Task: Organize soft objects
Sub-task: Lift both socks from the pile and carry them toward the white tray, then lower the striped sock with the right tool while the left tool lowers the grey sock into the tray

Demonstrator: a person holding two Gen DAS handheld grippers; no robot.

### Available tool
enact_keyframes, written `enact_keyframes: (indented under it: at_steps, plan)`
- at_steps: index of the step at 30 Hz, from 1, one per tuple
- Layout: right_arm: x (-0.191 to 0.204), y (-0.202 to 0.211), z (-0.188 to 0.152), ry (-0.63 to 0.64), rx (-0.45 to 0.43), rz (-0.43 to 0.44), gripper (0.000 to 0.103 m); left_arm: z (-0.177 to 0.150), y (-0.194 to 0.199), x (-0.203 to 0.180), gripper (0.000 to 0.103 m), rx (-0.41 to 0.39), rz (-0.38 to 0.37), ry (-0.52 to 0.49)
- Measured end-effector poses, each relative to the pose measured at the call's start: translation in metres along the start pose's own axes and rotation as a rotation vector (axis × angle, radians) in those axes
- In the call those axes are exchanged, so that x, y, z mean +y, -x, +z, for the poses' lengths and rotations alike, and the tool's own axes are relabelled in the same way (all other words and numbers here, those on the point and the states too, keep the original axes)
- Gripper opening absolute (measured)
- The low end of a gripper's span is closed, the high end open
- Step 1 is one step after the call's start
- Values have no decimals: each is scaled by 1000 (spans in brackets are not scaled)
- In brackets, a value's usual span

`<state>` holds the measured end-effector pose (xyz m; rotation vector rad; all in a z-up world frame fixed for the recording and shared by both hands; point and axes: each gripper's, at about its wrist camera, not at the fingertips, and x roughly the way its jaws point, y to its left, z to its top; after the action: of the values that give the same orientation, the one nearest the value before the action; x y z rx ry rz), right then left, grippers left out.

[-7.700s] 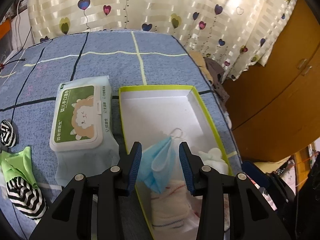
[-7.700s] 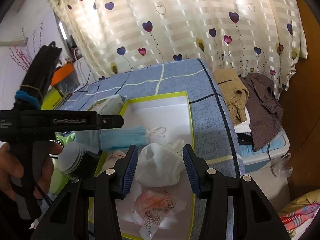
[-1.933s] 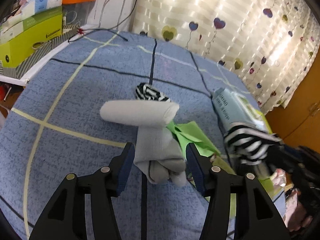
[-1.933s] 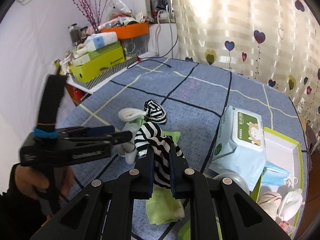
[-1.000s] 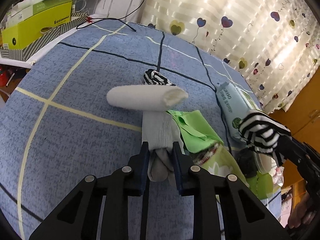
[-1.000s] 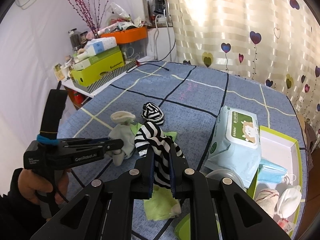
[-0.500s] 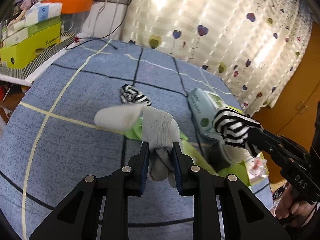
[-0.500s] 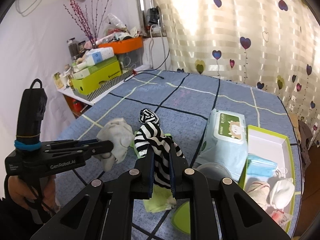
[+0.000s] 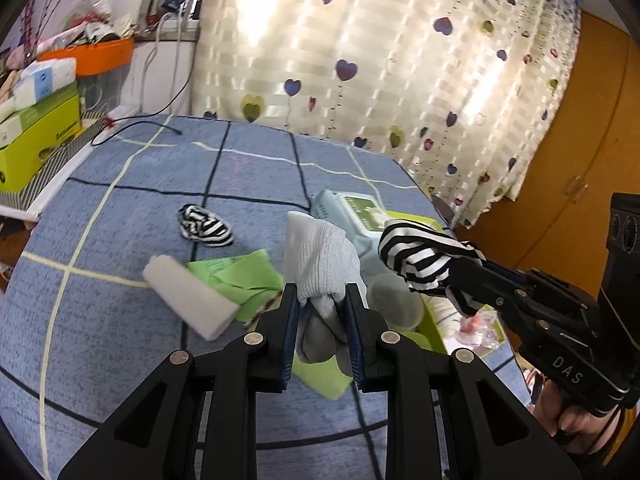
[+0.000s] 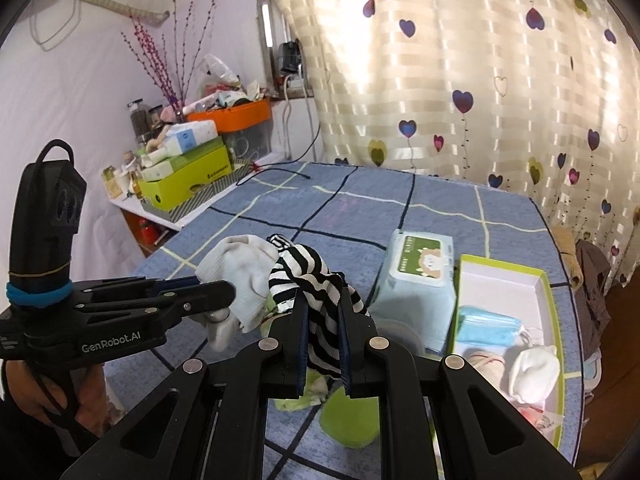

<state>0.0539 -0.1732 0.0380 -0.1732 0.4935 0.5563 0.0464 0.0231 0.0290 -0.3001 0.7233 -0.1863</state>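
My left gripper [image 9: 322, 304] is shut on a grey-white sock [image 9: 316, 256] held above the blue checked bedspread [image 9: 140, 200]. A white rolled piece [image 9: 188, 300] shows to its left; I cannot tell whether it is joined to the sock. My right gripper [image 10: 323, 320] is shut on a black-and-white striped sock [image 10: 308, 280], also up in the air. The two grippers are side by side: the right wrist view shows the left gripper [image 10: 226, 294] with its sock [image 10: 240, 276] just left of the striped one. A second striped sock [image 9: 205, 230] lies balled on the bed.
A green cloth [image 9: 236, 280] lies under the held socks. A wet-wipes pack [image 10: 420, 276] sits beside a green-rimmed white box [image 10: 548, 292] holding a blue mask [image 10: 488, 328] and a white soft item [image 10: 532, 372]. Cluttered shelves [image 10: 188, 176] stand at the bed's far left.
Both grippers have risen and swung toward the wipes pack and box, each still clamped on its sock. The grey-white sock now hangs clear of the bed.
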Motion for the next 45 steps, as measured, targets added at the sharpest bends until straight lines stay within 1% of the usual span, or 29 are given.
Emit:
enact_keyframes:
  at_steps: [12, 21, 35, 45]
  plan:
    - [-26, 23, -7, -38, -31, -42, 12, 6, -7, -36, 23, 5, -18, -57]
    - [-44, 35, -12, -64, -49, -67, 12, 11, -14, -54, 23, 11, -20, -80]
    - [-70, 39, -15, -99, -60, -96, 12, 16, -27, -77, 23, 22, -32, -115]
    - [-95, 37, -19, -132, -58, -116, 12, 22, -46, -94, 23, 45, -43, -137]
